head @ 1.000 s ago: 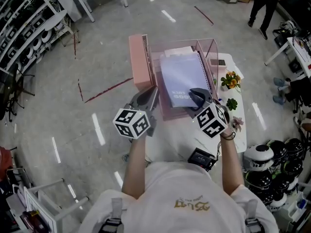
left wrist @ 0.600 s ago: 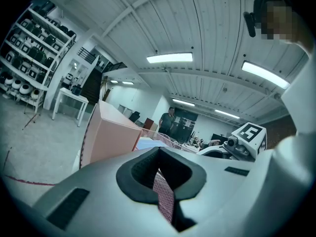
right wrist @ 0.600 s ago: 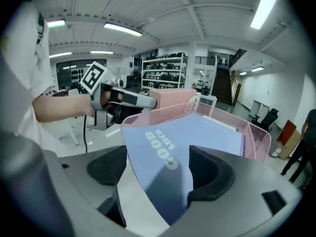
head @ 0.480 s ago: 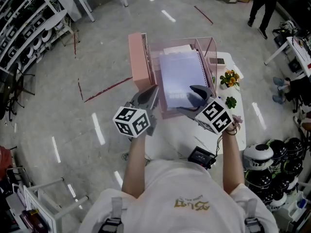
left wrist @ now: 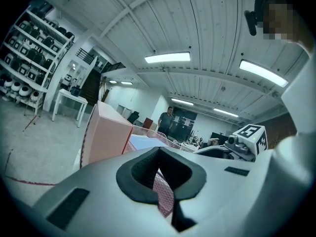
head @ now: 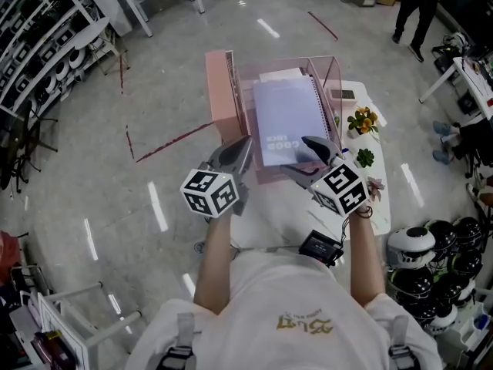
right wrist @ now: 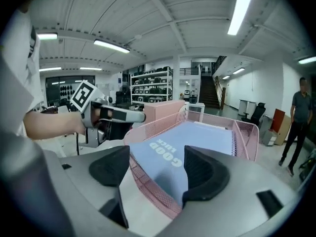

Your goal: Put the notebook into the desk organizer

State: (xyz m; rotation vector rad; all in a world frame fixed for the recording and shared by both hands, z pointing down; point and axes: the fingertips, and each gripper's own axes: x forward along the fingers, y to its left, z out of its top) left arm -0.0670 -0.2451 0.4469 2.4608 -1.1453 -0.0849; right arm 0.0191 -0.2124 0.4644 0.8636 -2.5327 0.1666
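Note:
A pink mesh desk organizer (head: pixel 337 74) stands on the white table, with a solid pink box part on its left. The lavender notebook (head: pixel 286 114), printed GOOD LUCK, lies flat in its mesh tray. My right gripper (head: pixel 308 154) hovers at the tray's near edge. Its jaws are apart and closing. In the right gripper view the notebook (right wrist: pixel 197 142) and the tray rim (right wrist: pixel 148 181) lie just beyond the right gripper (right wrist: pixel 155 169), and neither pad touches them. My left gripper (head: pixel 244 143) sits at the tray's front left corner. There the left gripper (left wrist: pixel 158 152) is shut with pink mesh between its pads.
On the table's right side sit a small flower pot (head: pixel 364 122), a green plant (head: pixel 365 160) and a small flat device (head: pixel 344 96). Helmets (head: pixel 431 253) are piled at the right on the floor. A person (head: pixel 420 6) stands at the far right. Shelves (head: pixel 38 37) line the left.
My right gripper let go of the notebook's near edge, opened and drew back a little. The notebook settled into the tray with its print showing. The left gripper stayed put.

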